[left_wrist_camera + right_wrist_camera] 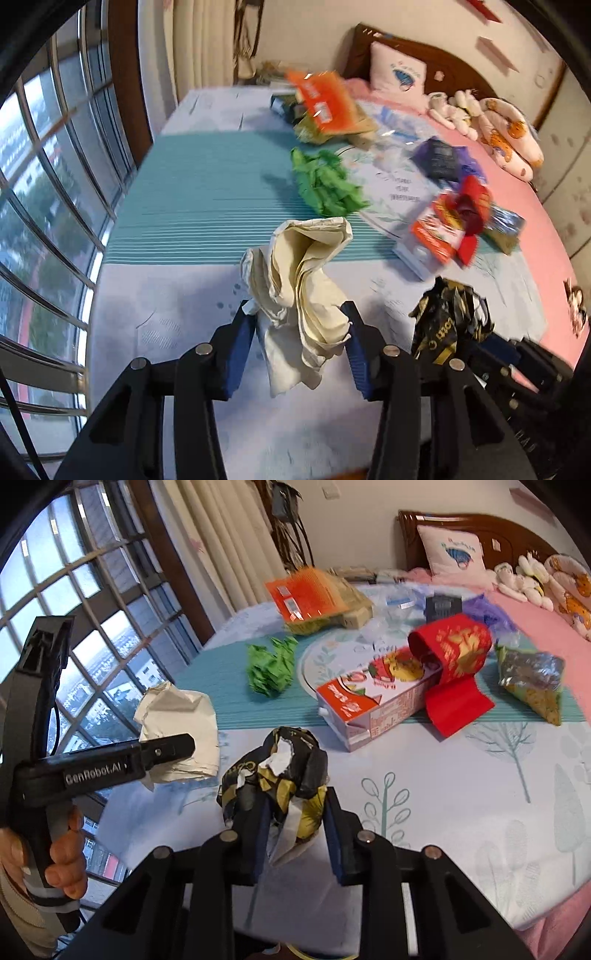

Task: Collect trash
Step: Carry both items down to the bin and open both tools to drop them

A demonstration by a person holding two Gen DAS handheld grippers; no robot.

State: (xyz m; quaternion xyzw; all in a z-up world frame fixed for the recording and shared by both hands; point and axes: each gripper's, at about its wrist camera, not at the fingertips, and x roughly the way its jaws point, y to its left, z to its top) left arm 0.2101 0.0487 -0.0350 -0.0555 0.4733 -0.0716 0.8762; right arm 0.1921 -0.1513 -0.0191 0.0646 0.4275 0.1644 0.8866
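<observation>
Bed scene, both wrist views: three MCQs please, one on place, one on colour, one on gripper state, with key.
1. The crumpled green paper lies on:
A. the teal striped band of the bedspread
B. the pink sheet
C. the white pillow

2. The curled paper over the strawberry carton is:
A. blue
B. red
C. white

3. The left gripper is:
A. open and empty
B. closed on a crumpled cream paper wad
C. holding the carton

Key: 1 A, teal stripes surround it; 2 B, red with gold print; 3 B, both blue pads press the wad, as the right gripper does its black-and-gold wrapper.
</observation>
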